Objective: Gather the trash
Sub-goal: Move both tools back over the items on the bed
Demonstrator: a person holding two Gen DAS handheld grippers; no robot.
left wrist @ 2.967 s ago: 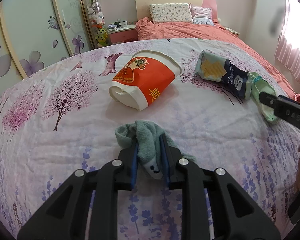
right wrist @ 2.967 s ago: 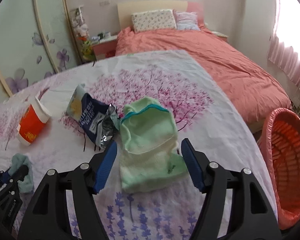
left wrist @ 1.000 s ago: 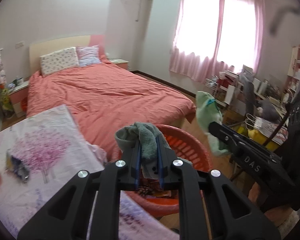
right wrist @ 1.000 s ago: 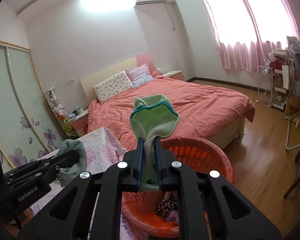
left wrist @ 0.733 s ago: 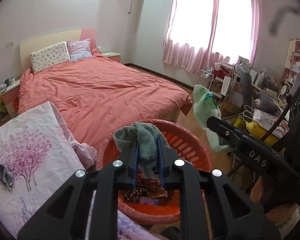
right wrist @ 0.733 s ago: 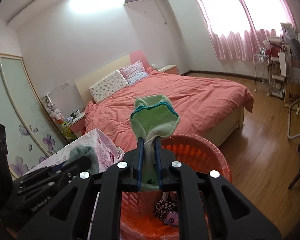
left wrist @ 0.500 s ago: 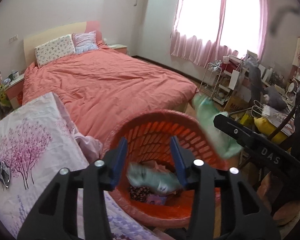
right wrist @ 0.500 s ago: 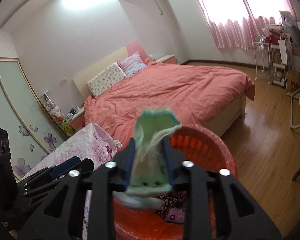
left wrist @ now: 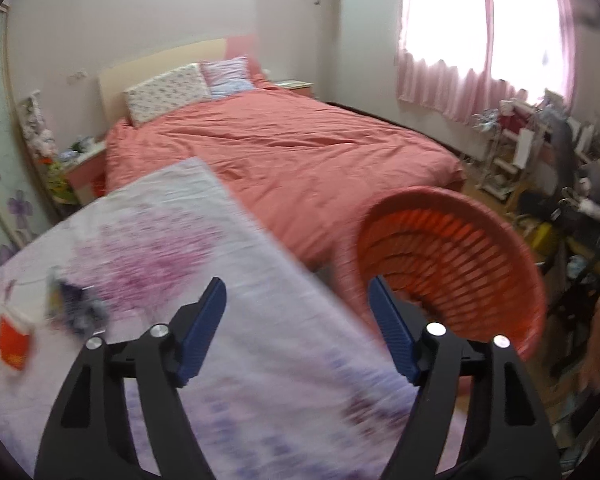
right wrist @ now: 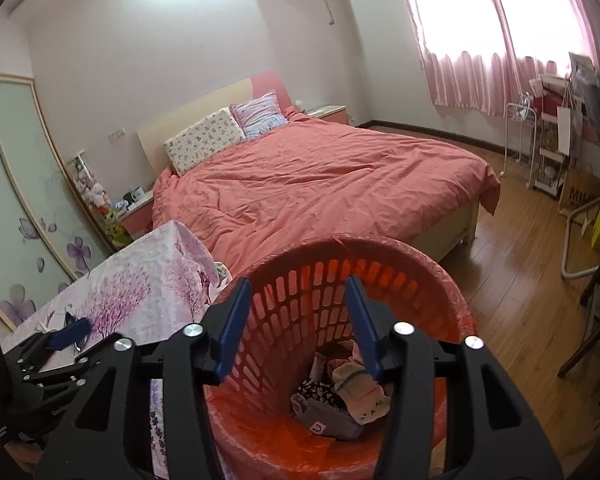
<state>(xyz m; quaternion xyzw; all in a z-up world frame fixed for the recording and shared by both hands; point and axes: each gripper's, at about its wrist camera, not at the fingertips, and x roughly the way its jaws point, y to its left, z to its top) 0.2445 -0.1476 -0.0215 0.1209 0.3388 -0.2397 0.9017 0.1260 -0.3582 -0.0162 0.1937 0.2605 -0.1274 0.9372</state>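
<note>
Both tongs gaping, nothing in either one

My right gripper [right wrist: 298,322] is hanging over the orange basket [right wrist: 456,312], jaws just opening, socks [right wrist: 360,396] lying at the bottom; my left gripper [left wrist: 298,332] is spreading wider over the floral cloth [left wrist: 236,288], red cup [left wrist: 13,340] and wrapper [left wrist: 76,306] sitting beyond. Writing's unreadable.

Both grippers' jaws just opened, empty.
</note>
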